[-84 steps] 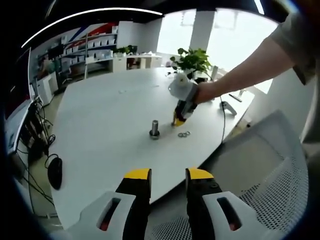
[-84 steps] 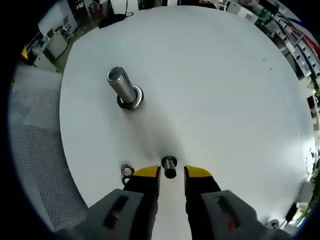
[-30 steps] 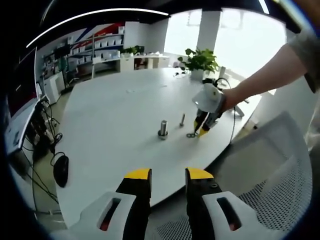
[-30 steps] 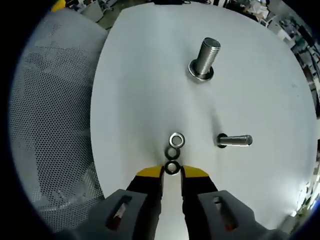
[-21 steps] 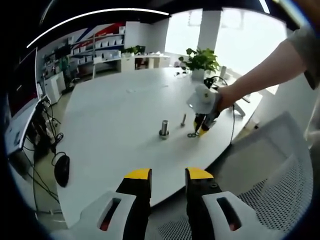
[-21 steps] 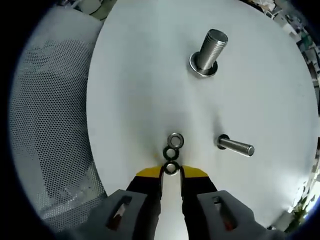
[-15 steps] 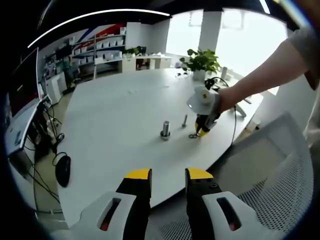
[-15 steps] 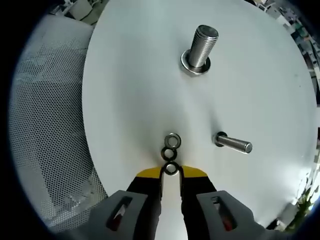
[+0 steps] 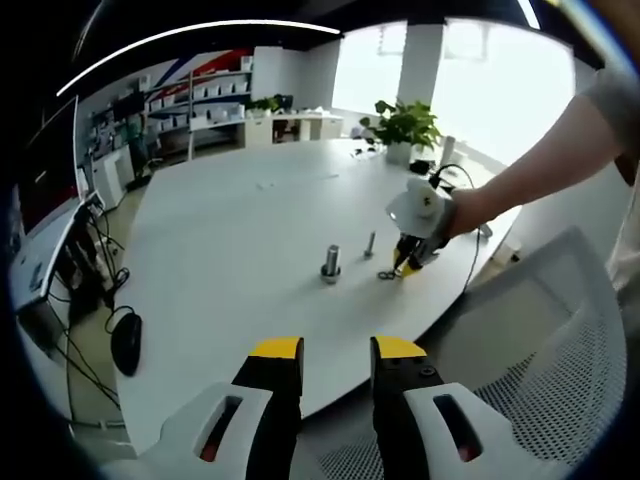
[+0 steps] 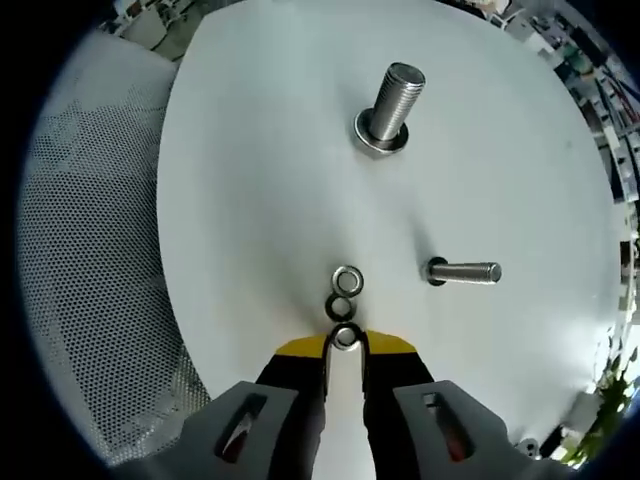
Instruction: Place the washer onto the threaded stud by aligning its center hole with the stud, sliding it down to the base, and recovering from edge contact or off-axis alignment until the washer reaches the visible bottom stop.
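A large threaded stud (image 10: 388, 100) stands upright on the white table (image 10: 250, 180), with a washer around its base. Three loose washers lie in a row on the table. The nearest washer (image 10: 344, 337) sits between the yellow tips of my right gripper (image 10: 344, 345), whose jaws stand close against both its sides. In the left gripper view the right gripper (image 9: 405, 268), held by a person's hand, is down at the washers (image 9: 385, 275), to the right of the stud (image 9: 331, 264). My left gripper (image 9: 337, 350) hangs open, well back from the table edge.
A small bolt (image 10: 462, 271) stands to the right of the washers. A white mesh chair (image 10: 90, 250) is beside the table edge near the right gripper. A potted plant (image 9: 405, 125) and a cable sit at the table's far side.
The right gripper has left the small bolt and come to the row of washers, with its jaws narrower around the nearest one. Over the last second only the views have shifted a little.
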Demonstrator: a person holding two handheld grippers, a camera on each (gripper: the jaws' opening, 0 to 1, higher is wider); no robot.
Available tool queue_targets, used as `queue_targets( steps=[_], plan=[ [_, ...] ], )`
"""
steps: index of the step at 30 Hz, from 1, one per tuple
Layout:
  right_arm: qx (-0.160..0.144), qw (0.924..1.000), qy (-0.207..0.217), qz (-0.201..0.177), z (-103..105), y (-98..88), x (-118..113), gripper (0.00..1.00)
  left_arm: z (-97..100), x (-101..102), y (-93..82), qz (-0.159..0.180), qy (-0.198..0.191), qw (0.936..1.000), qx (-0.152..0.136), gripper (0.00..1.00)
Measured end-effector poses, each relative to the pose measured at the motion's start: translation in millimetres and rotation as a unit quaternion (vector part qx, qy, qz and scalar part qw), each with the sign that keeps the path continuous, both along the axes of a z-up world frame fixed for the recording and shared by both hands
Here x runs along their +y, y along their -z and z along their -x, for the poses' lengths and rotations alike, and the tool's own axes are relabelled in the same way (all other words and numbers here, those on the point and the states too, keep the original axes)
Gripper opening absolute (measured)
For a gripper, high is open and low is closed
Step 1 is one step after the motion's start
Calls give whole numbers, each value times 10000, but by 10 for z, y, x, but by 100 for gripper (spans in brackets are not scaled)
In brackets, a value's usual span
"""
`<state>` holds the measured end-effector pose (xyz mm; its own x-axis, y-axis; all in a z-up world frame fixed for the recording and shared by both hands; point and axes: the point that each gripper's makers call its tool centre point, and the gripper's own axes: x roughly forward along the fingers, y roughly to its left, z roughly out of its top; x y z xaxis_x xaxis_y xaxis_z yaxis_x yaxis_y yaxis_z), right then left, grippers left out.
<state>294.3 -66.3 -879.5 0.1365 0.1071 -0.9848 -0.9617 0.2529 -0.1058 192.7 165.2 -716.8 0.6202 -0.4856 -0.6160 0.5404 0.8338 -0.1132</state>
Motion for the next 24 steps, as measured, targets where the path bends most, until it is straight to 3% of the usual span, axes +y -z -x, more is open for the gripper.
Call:
queue_targets(
  steps=[6, 14, 17, 24],
  plan=[
    [179, 9947, 849, -551, -40, -8, -25, 13, 8, 3, -2, -3, -1, 10000, -4, 24],
    [96, 9970, 631, -433, -75, -21, -86, 13, 11, -1, -8, 6, 11, 10000, -24, 25],
    [26, 9940, 864, -677, -153, -112, -74, 13, 17, -9, -1, -4, 41, 10000, -10, 25],
    [-96, 9920, 935, -848, -241, -271, -82, 13, 18, -20, 5, -5, 82, 10000, -2, 25]
  ],
)
